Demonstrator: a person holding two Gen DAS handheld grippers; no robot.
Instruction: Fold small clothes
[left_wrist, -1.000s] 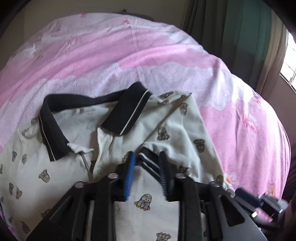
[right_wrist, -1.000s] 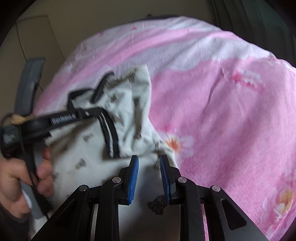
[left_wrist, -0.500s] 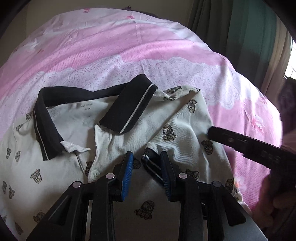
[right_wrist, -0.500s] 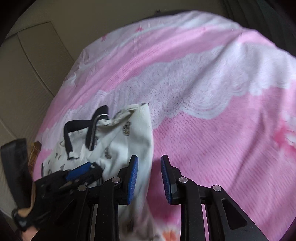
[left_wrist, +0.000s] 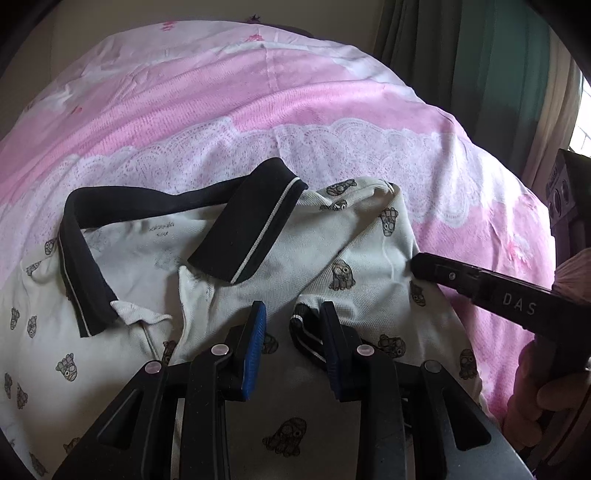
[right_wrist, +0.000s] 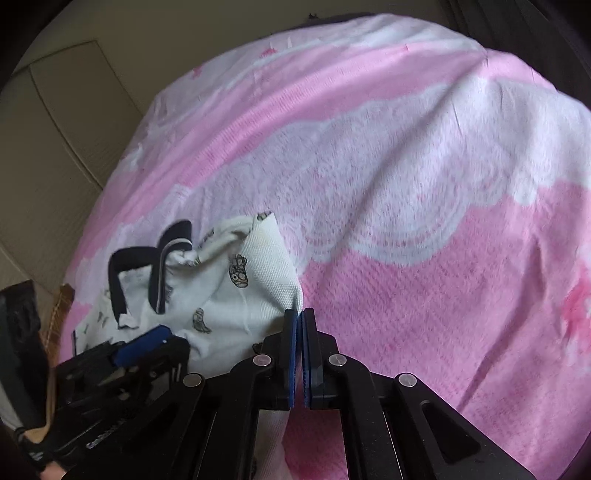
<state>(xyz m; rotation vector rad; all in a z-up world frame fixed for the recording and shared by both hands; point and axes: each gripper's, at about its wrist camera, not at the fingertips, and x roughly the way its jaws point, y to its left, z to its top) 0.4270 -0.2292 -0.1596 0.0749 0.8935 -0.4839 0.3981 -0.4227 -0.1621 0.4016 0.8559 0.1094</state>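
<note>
A small white polo shirt (left_wrist: 369, 258) with cartoon prints and a black collar (left_wrist: 251, 229) lies face up on the bed. Its right sleeve is folded inward across the chest. My left gripper (left_wrist: 292, 309) hovers low over the chest, open. The striped sleeve cuff (left_wrist: 304, 332) lies between the jaws against the right finger, clear of the left pad. My right gripper (right_wrist: 299, 314) comes in from the right (left_wrist: 415, 264). Its jaws are closing until the blue pads meet on the folded side edge of the shirt (right_wrist: 240, 306). One blue pad (right_wrist: 144, 341) of the left gripper shows in the right wrist view.
A pink and white bedspread (left_wrist: 258, 110) covers the bed, which curves away on all sides. Green curtains (left_wrist: 498, 74) and a bright window (left_wrist: 585, 122) stand at the right. A beige panelled wall (right_wrist: 55, 147) is at the left. A hand (left_wrist: 546, 398) holds the right gripper's handle.
The right gripper swung from the shirt's lower part to its side edge by the shoulder and shut there. The sleeve cuff now lies against the left gripper's right finger.
</note>
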